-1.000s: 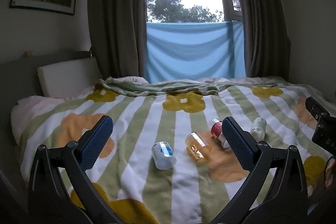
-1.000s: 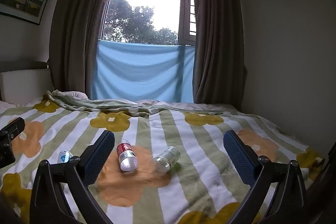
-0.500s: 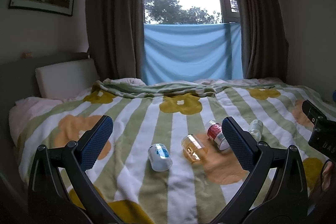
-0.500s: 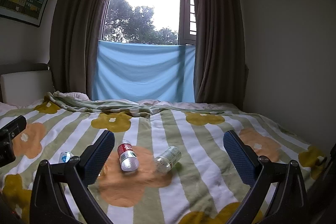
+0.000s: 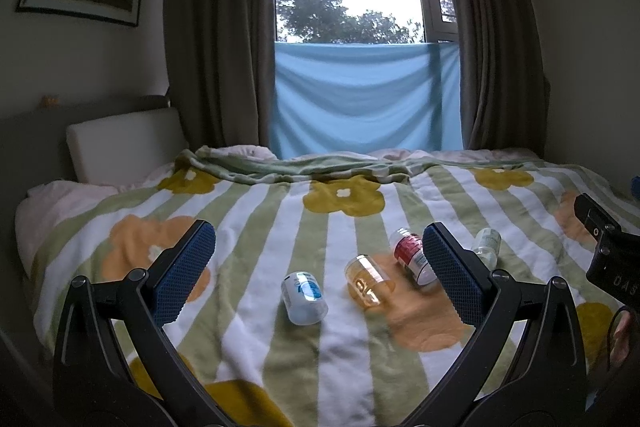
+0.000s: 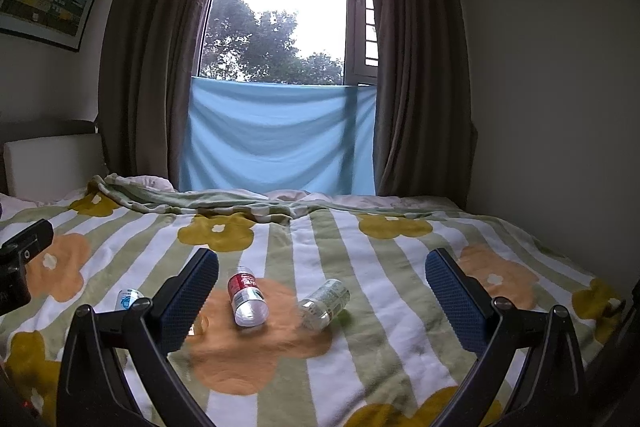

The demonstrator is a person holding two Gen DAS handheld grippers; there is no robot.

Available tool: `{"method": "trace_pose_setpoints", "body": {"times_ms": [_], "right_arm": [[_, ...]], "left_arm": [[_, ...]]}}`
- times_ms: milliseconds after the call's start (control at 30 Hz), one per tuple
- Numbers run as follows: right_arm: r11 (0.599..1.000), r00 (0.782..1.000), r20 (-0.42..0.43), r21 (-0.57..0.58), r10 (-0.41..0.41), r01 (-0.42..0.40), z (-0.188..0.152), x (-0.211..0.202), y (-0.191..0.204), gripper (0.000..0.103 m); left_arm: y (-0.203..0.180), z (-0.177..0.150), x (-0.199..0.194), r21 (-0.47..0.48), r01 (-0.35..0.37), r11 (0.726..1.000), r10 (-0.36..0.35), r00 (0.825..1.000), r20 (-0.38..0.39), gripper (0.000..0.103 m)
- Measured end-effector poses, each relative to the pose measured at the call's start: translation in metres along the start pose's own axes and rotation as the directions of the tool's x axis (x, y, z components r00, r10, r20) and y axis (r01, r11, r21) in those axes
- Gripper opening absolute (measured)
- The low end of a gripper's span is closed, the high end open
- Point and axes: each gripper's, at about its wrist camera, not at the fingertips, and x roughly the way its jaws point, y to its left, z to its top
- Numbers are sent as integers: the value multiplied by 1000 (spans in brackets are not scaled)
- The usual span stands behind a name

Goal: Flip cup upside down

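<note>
Holding both tools above the bed, you have four small cups lying on their sides on the striped floral blanket (image 5: 352, 347). Your left gripper (image 5: 318, 273) is spread wide with nothing between its blue pads (image 5: 184, 273), and the same goes for your right gripper (image 6: 322, 291) — released, empty, hovering over the bedding.

From the left wrist view, the blue-labelled cup (image 5: 304, 293) sits nearest the middle of your open fingers, on a white stripe. Just to its right lies the amber cup (image 5: 370, 285), at the edge of an orange flower. Beyond that is the red-labelled cup (image 5: 412, 261), partly hidden by your right-hand pad, and the clear cup (image 5: 486, 245) lies farthest right, behind that same pad.

From the right wrist view, the red-labelled cup (image 6: 247, 297) and the clear cup (image 6: 324, 303) lie near each other but apart, between your fingers and towards the left one, both around the orange flower. The blue-labelled cup (image 6: 129, 299) peeks out left of your left-hand pad — the amber one is almost wholly hidden behind that pad.

None of the cups stands upright or inverted. Each tool's dark body (image 5: 608, 251) shows at the edge of the other's view. A blue cloth (image 6: 280, 139) hangs across the window between brown curtains (image 6: 156, 59).
</note>
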Motion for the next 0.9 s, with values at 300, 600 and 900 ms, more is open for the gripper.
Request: {"method": "trace_pose_setpoints", "body": {"times_ms": [300,600,900], "right_arm": [[1000,1000,-2,2,1,-1,0,0,-1,103],[1000,1000,-3,3,3,-3,0,1,-2,103],[1000,1000,-7,5,2,-2,-4,2,-2,103]], "left_arm": [[0,-1,1,0,1,1000,-1,1000,-4,103],[-1,-2,2,3,-1,1000,1,1000,-8,103],[-2,-2,8,5,-3,1000,3,1000,-27,103]]}}
